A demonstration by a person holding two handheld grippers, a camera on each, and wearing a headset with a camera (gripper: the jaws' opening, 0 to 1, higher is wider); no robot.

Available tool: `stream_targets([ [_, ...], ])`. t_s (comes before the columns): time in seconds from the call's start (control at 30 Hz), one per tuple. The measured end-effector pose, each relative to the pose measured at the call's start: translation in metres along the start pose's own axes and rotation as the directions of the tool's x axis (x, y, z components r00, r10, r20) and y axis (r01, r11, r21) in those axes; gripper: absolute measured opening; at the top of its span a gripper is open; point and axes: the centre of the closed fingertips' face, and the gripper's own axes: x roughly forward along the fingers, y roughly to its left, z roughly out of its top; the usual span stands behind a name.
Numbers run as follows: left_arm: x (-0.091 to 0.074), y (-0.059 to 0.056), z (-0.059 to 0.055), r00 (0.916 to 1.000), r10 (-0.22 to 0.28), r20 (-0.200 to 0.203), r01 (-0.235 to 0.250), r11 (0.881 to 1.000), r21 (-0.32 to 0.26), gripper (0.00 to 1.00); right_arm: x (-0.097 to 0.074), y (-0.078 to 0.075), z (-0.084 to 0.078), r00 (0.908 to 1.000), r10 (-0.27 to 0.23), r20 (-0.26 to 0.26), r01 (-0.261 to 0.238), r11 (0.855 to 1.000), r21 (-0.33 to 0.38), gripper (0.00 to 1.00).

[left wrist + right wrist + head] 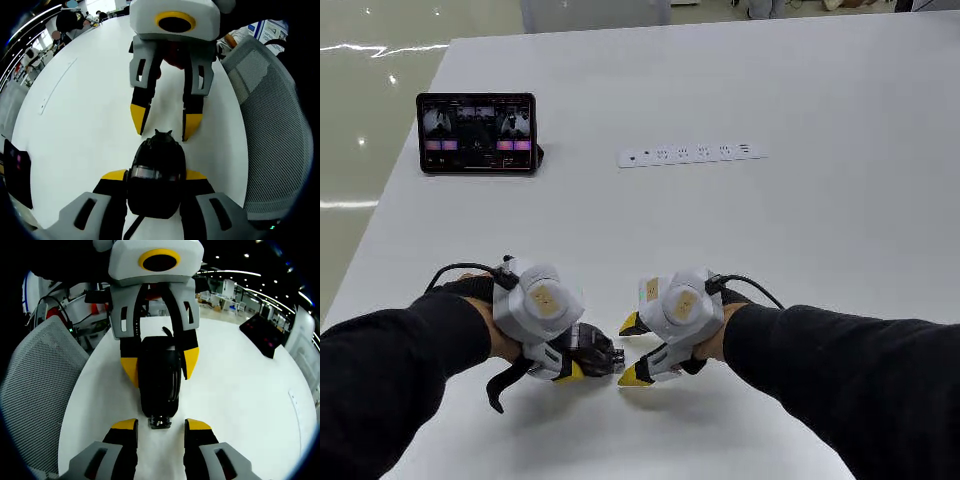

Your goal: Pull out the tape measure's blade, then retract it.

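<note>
Black sleeves [390, 370] are seen closest in the head view, with both forearms brought low over the white table [800, 100]. The left gripper [578, 362] is clamped on the black tape measure [598, 349], which is held near the table's front edge with its nose turned toward the right gripper [631, 352]. The right gripper's yellow-tipped fingers [634, 378] are spread apart, right beside that nose. Farther back, a tablet [477, 132] is propped up with its screen lit, and a white power strip [690, 154] is laid flat well beyond the grippers.

Over to the left gripper view: the tape measure [156, 167] is squeezed between the fingers of the left gripper [155, 176], one on each flank. The right gripper [166, 123] is met head-on, with its fingers parted and the tips just either side of the case's front end; whether they touch it cannot be told. A grey mesh chair [272, 125] is seen past the table edge.

Now the right gripper view: the right gripper [161, 425] is held open, and the front end of the tape measure [159, 385] is found between its yellow tips, with a gap on each side. Behind it, the case is gripped by the left gripper [160, 367].
</note>
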Motion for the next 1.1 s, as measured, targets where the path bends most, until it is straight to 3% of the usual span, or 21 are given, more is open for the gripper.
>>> stream_targets([
  [0.3,0.0004,-0.0005,0.0001,1.0,-0.006,-0.004,0.006,1.0,0.005,0.35,0.0033,0.0044,0.0,0.9998,0.017,-0.007,-0.017,1.0,0.006,0.16],
  [0.37,0.0003,-0.0005,0.0001,1.0,-0.006,-0.005,0.006,1.0,0.005,0.36,0.0027,0.0014,0.0003,1.0,0.0,-0.009,0.0,1.0,0.004,0.12],
  [0.5,0.0006,-0.0004,-0.0001,0.9999,-0.002,-0.01,0.002,1.0,0.006,0.36,0.0028,0.0017,-0.0002,0.9999,0.005,-0.012,-0.005,1.0,0.01,0.12],
  [0.57,0.0007,-0.0002,-0.0003,1.0,0.0,-0.008,0.0,1.0,0.002,0.35,0.0027,0.0013,-0.0008,0.9998,0.011,-0.018,-0.01,0.999,0.05,0.11],
  [1.1,0.0011,0.0001,0.0004,0.9999,0.012,0.009,-0.012,1.0,-0.028,0.35,0.0014,0.0018,-0.0031,0.9998,0.013,-0.017,-0.013,1.0,-0.016,0.09],
])
